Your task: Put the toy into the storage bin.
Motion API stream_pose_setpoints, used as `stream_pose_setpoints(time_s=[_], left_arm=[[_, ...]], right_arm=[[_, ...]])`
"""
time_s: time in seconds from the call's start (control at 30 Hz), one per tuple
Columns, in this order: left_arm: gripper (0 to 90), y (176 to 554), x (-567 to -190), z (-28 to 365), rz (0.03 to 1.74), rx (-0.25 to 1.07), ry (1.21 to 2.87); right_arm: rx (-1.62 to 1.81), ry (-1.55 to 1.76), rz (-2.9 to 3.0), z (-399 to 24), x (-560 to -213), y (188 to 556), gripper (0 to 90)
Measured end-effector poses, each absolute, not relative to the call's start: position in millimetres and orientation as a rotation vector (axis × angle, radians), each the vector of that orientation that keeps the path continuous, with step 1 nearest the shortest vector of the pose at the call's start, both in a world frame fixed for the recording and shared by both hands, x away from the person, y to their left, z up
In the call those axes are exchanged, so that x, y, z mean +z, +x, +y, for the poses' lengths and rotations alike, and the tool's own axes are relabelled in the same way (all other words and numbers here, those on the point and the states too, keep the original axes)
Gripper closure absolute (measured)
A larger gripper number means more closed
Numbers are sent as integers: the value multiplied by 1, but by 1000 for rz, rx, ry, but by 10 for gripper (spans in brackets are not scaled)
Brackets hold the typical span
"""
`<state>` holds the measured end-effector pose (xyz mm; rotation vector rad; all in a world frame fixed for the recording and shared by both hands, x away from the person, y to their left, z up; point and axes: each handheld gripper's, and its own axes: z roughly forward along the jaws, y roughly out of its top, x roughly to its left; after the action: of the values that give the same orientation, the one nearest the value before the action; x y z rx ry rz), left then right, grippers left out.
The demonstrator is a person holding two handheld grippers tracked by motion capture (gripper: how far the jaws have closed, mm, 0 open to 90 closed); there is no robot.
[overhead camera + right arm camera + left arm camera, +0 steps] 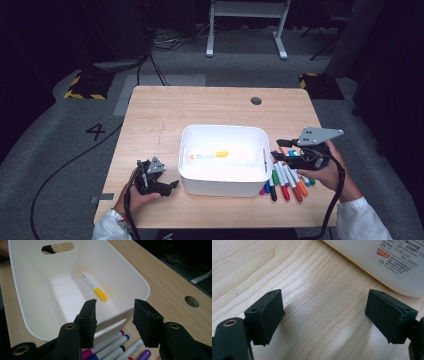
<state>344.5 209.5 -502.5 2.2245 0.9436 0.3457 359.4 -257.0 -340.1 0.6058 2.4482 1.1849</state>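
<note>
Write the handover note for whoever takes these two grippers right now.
Left gripper: open, empty, low over the table left of the white bin.
Right gripper: open, empty, above the bin's right rim and the marker pile.
Done: one yellow marker lies in the bin.
Left: the other markers lie on the table right of the bin; they probably go in next, one by one.

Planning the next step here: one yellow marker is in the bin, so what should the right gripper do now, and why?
Probably lower the open right gripper onto a marker in the row of markers beside the white bin; its jaws are empty and only the yellow marker lies inside.
</note>
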Motion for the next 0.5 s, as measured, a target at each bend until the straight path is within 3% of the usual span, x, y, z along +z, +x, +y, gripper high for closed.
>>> stream_pose_setpoints(time_s=[0.5], left_arm=[[154, 344, -502, 210, 943, 345, 2225]], right_arm=[[1046, 894, 2314, -339, -387, 354, 527]])
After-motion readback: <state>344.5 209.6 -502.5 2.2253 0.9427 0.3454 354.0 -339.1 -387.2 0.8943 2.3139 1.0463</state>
